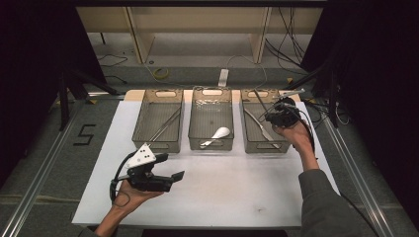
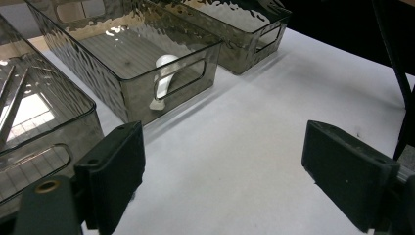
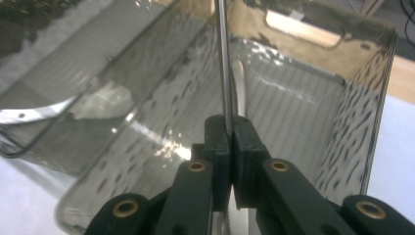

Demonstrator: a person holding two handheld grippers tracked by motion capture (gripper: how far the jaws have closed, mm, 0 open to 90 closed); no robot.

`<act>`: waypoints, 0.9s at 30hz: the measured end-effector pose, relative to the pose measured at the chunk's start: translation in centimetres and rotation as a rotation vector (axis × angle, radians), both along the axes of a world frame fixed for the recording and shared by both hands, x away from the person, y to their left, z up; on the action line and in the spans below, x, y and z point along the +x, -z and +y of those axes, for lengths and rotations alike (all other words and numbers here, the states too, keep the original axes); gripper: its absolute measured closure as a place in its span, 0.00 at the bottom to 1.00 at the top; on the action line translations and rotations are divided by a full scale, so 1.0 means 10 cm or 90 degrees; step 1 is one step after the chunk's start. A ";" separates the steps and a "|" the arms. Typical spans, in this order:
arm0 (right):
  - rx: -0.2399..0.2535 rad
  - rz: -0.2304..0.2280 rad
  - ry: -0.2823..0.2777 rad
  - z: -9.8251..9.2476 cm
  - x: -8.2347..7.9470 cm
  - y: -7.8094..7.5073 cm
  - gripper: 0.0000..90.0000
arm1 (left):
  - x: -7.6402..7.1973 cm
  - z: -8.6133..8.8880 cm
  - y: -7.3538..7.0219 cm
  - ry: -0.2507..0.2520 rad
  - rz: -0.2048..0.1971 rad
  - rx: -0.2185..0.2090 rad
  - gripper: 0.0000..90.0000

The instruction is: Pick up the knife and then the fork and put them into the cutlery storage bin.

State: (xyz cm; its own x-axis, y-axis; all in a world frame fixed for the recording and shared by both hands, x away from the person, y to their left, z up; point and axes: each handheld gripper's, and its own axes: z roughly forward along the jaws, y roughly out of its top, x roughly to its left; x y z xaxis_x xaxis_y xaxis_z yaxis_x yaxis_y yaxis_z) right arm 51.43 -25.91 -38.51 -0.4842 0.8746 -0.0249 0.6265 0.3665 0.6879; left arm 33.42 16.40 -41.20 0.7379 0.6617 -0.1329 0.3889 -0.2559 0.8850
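The right tool (image 1: 274, 114) is held over the right bin (image 1: 247, 143), near the table's far right corner. Its jaws are pressed together on a thin metal utensil (image 3: 222, 58), pinched low on its shaft; serrations seen just under the jaws in the right gripper view suggest a knife, though this cannot be told for certain. From the grip the shaft runs straight away along the tool's own line, toward the bin's far wall with the handle cut-out. In the high view the utensil (image 1: 289, 93) is seen sticking out past the bin's far rim.

A second knife (image 1: 261, 128) lies on the floor of the right bin, directly below the held one, its long axis along the length of the bin. The held utensil is judged to be roughly parallel to it, so lowering it in should need little turning.

The left tool (image 1: 170, 165) is held above the table's near left part, jaws spread wide with nothing between them, pointing toward the bins. A white spoon (image 2: 164, 73) is seen in the middle bin (image 2: 147, 98), bowl toward the far side. Long metal utensils, possibly tongs (image 1: 165, 126), rest in the left bin (image 1: 143, 143).

The right hand is plainly the nearer one to the right bin; the coming move is judged to be a placement there.
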 end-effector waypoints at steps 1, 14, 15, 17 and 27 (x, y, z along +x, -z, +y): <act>-0.002 0.004 0.000 -0.01 0.01 0.02 0.97 | 0.00 0.00 0.00 0.000 0.000 -0.001 0.18; -0.024 0.041 0.020 0.04 0.08 0.25 0.97 | 0.00 0.00 -0.01 -0.002 -0.004 -0.005 0.18; -0.025 0.044 0.020 0.04 0.08 0.26 0.97 | 0.00 0.00 -0.01 -0.003 -0.004 -0.007 0.18; -0.026 0.047 0.019 0.06 0.09 0.29 0.97 | 0.00 0.00 0.00 -0.002 -0.002 -0.006 0.18; -0.013 0.052 0.024 0.09 0.12 0.31 0.79 | 0.01 0.00 0.00 0.000 0.002 -0.003 0.17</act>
State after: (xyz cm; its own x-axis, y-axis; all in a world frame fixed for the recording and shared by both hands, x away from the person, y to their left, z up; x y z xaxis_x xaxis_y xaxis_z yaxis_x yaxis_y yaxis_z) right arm 52.61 -25.01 -41.57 -0.4518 0.8921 -0.0051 0.6935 0.3548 0.6271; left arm 33.51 16.43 -41.23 0.7372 0.6615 -0.1379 0.3916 -0.2518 0.8850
